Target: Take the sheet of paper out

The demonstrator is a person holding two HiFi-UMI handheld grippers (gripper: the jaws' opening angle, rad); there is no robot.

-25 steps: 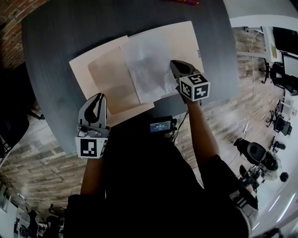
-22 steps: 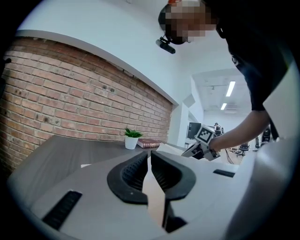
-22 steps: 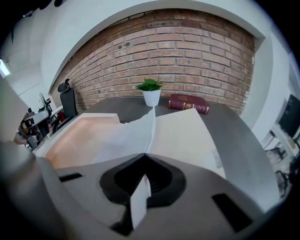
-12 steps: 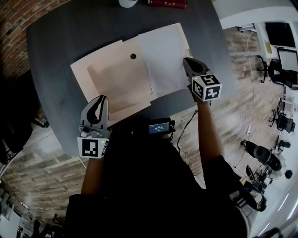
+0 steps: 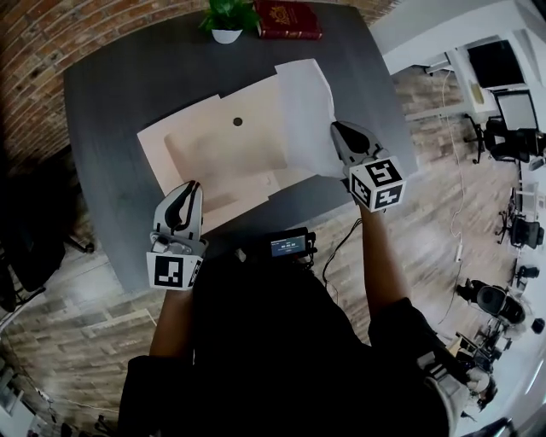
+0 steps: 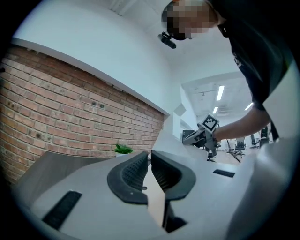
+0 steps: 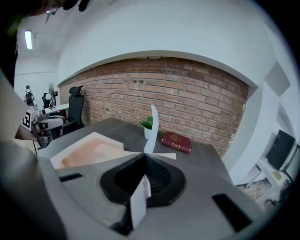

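An open manila folder (image 5: 222,154) lies on the dark table (image 5: 111,94), also visible in the right gripper view (image 7: 89,150). My right gripper (image 5: 339,130) is shut on the near corner of a white sheet of paper (image 5: 303,107). The sheet curls upward above the folder's right edge. In the right gripper view the sheet (image 7: 152,123) rises from between the closed jaws (image 7: 144,157). My left gripper (image 5: 183,192) is at the folder's near left edge. In the left gripper view its jaws (image 6: 150,157) pinch a tan strip of the folder (image 6: 157,206).
A small potted plant (image 5: 226,17) and a dark red book (image 5: 288,19) stand at the table's far edge. The table's near edge runs just in front of my body. Office chairs (image 5: 512,230) stand on the wood floor to the right.
The right gripper has risen and drawn the white sheet up and rightward off the folder's middle. The left gripper has lifted slightly, still on the folder's edge.
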